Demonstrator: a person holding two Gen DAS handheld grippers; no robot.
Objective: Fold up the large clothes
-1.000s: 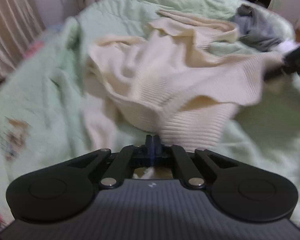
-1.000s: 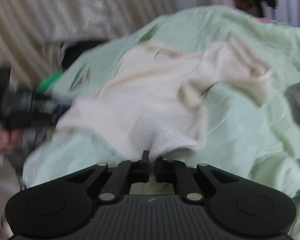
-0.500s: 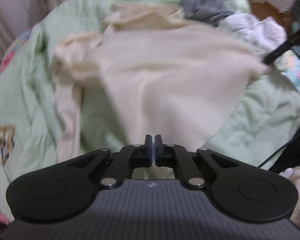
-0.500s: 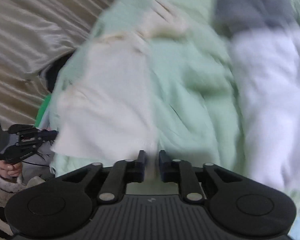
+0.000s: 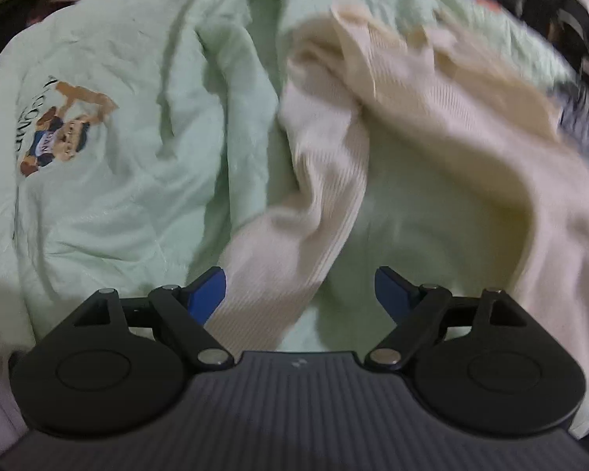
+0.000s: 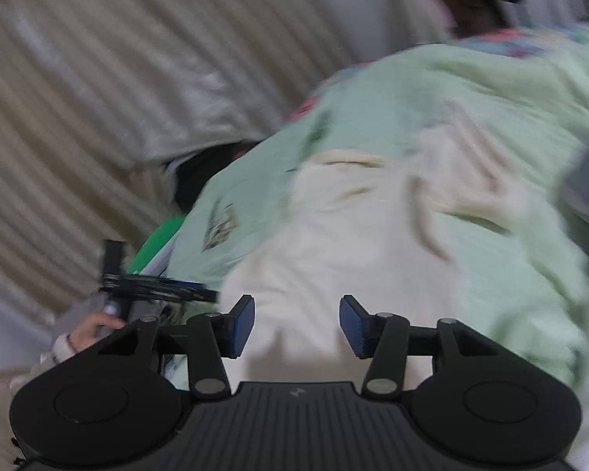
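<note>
left wrist | cream sweater (image 5: 432, 149) on green quilt (image 5: 117, 157) | curtain (image 6: 117, 78) | both claws opening, empty

Sweater (image 5: 432, 149): cream, fine vertical rib knit. Quilt (image 5: 117, 180): pale mint green, printed with a brown teddy bear (image 5: 59, 133) in navy clothing and dark lettering. Curtain (image 6: 98, 90): beige, striped folds. Gripper pads (image 6: 241, 325): blue on black arms. Quilt edge: multicoloured floral.

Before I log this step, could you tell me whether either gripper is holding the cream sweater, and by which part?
Neither: the left gripper and right gripper are opening, pads clear of the cream sweater.
</note>
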